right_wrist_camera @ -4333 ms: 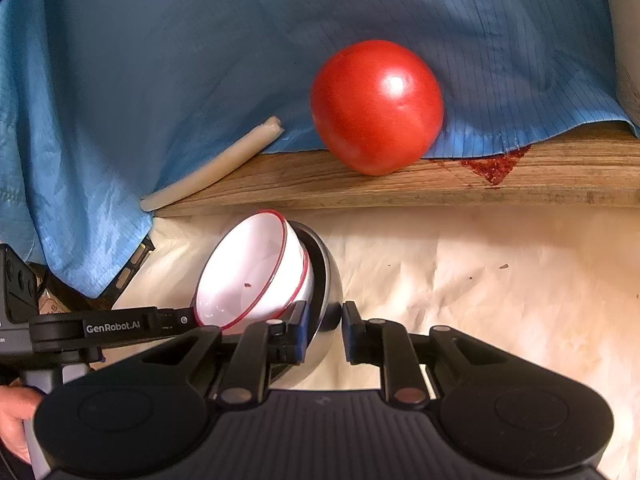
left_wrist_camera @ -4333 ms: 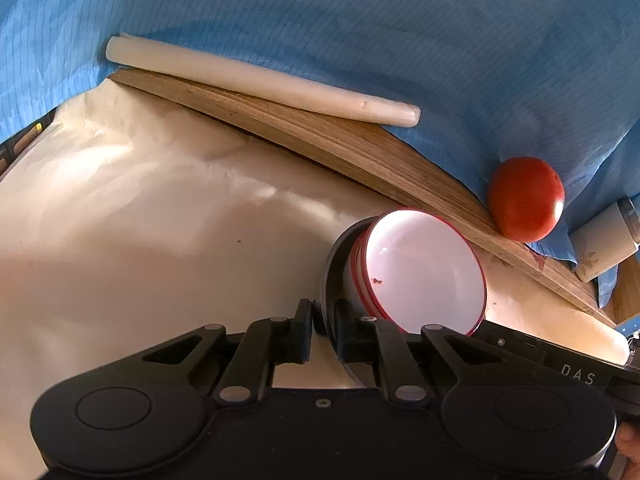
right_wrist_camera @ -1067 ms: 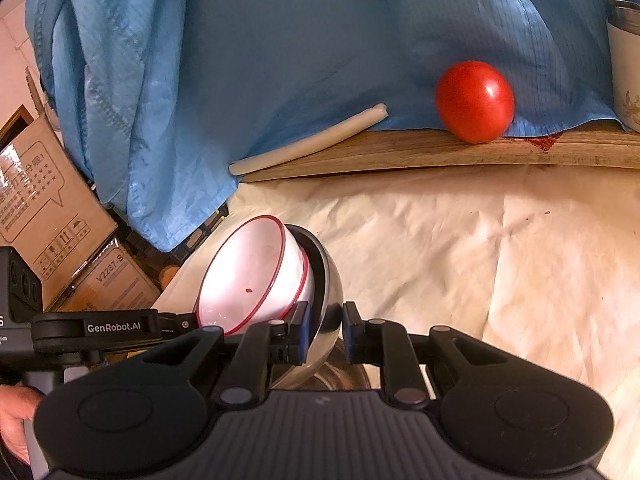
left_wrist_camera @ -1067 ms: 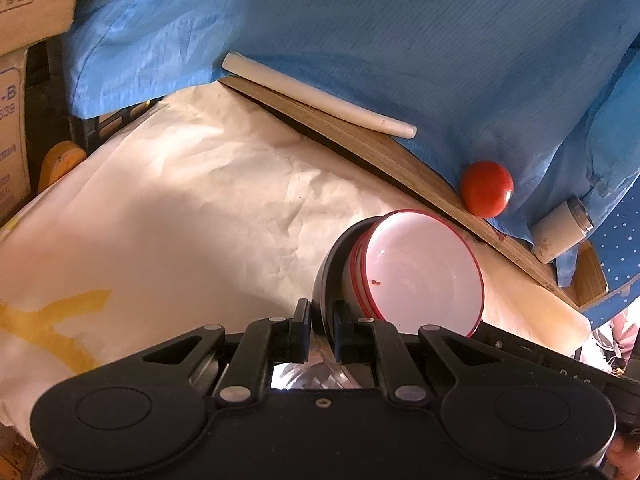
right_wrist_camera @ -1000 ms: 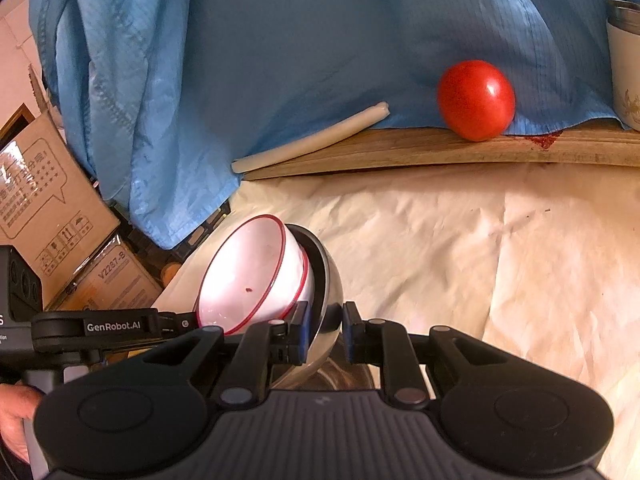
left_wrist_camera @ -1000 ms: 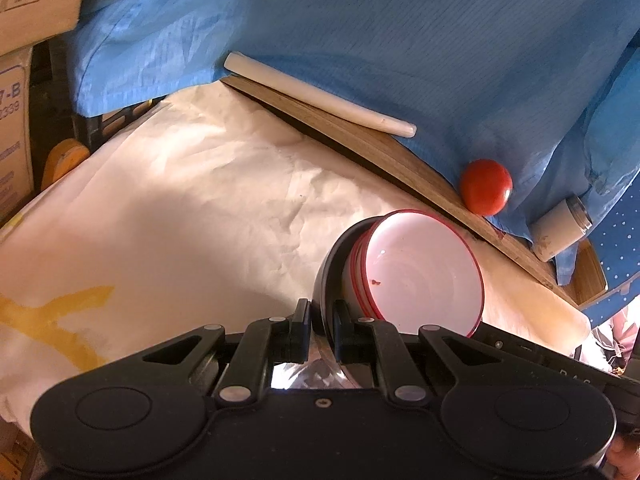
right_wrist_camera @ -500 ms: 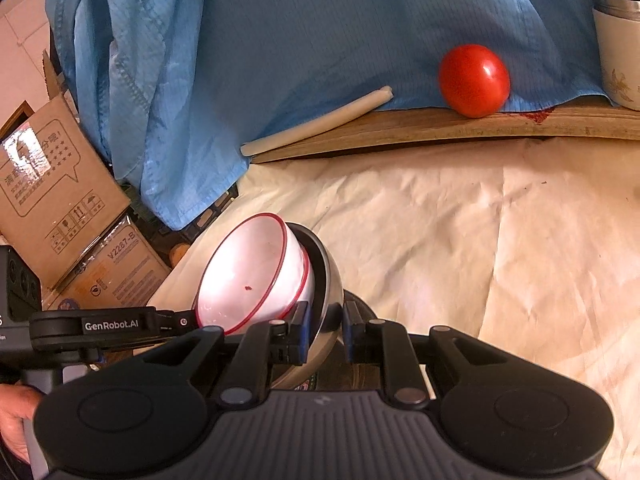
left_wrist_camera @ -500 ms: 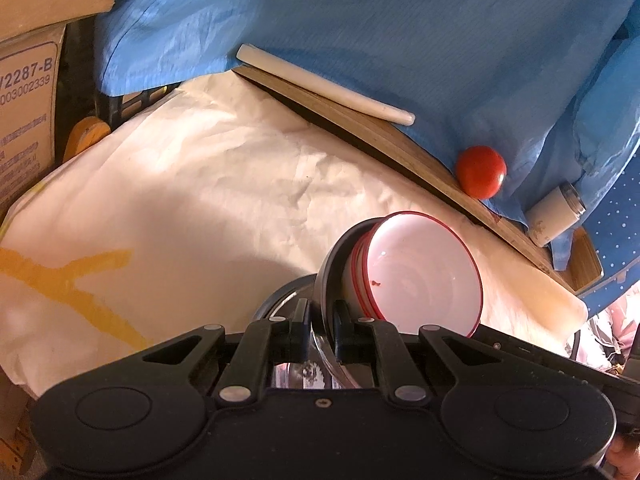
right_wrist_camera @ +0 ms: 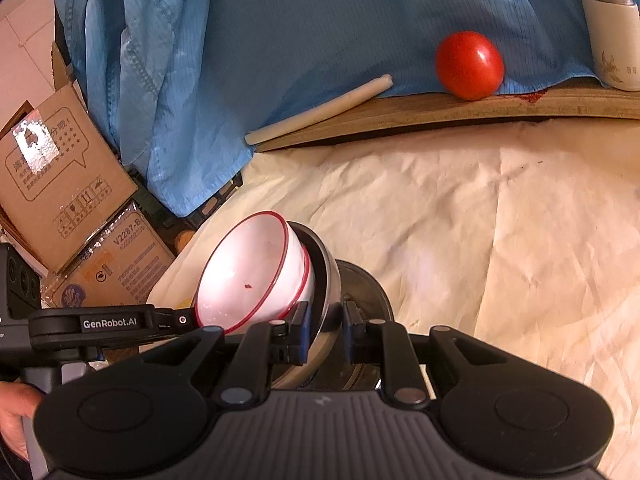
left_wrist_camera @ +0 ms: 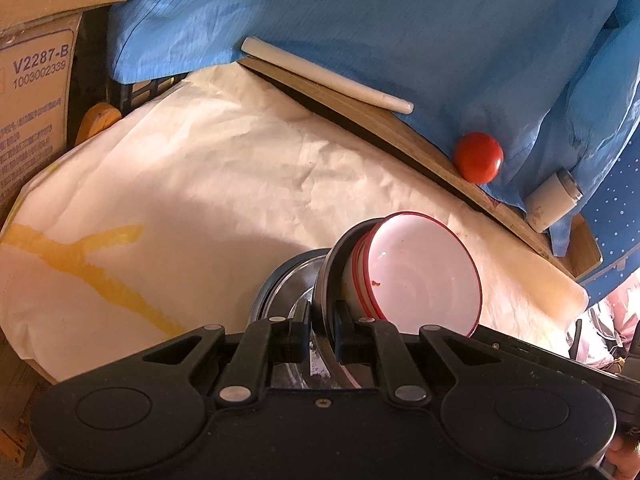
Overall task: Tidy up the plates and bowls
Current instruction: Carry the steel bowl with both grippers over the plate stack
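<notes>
Both tongs, left (left_wrist_camera: 322, 330) and right (right_wrist_camera: 326, 330), clench the steel bowl's (right_wrist_camera: 326, 276) rim; nested white bowls (right_wrist_camera: 256, 272) tilt, and may slide out.

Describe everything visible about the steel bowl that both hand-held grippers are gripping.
The steel bowl looks like polished metal, with a thin rolled rim and dark-looking inside. It is lifted off the paper and tipped. Nested in it are white bowls with red rims. The left hand-held gripper and right hand-held gripper each pinch its rim. Below it lies another shiny metal dish; contact between them cannot be judged.
</notes>
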Demonstrator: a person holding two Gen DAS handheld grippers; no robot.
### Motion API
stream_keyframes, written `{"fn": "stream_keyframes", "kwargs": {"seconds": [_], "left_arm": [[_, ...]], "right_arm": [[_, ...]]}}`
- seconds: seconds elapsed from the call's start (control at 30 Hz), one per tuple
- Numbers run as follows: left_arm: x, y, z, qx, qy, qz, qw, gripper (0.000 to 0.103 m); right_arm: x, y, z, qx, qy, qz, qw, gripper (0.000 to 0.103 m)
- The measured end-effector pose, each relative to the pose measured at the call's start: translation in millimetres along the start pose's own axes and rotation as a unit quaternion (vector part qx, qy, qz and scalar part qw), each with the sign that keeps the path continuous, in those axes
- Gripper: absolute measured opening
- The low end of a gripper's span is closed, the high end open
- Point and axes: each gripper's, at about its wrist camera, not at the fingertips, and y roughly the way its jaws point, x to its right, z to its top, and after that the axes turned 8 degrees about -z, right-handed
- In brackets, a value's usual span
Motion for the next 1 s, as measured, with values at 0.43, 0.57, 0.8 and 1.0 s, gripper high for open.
{"fn": "stream_keyframes", "kwargs": {"seconds": [0.43, 0.57, 0.8, 1.0], "left_arm": [[-2.4, 2.1, -7.4, -0.01, -0.001, -0.001, 0.9999, 0.011], [-2.2, 2.5, -9.3, -0.013, -0.001, 0.0, 0.9999, 0.011], [-4.3, 3.7, -9.9, -0.015, -0.004, 0.003, 0.9999, 0.011], [-5.4, 5.3, -10.3, -0.016, -0.004, 0.011, 0.9998, 0.01]], "right_arm": [[1.4, -1.2, -4.4, -0.004, 0.001, -0.001, 1.0, 0.02], [1.7, -1.2, -3.6, -0.004, -0.001, -0.001, 1.0, 0.02], [2.9, 0.8, -6.0, -0.008, -0.001, 0.001, 1.0, 0.02], [2.8, 7.0, -4.6, -0.015, 0.001, 0.001, 1.0, 0.02]]}}
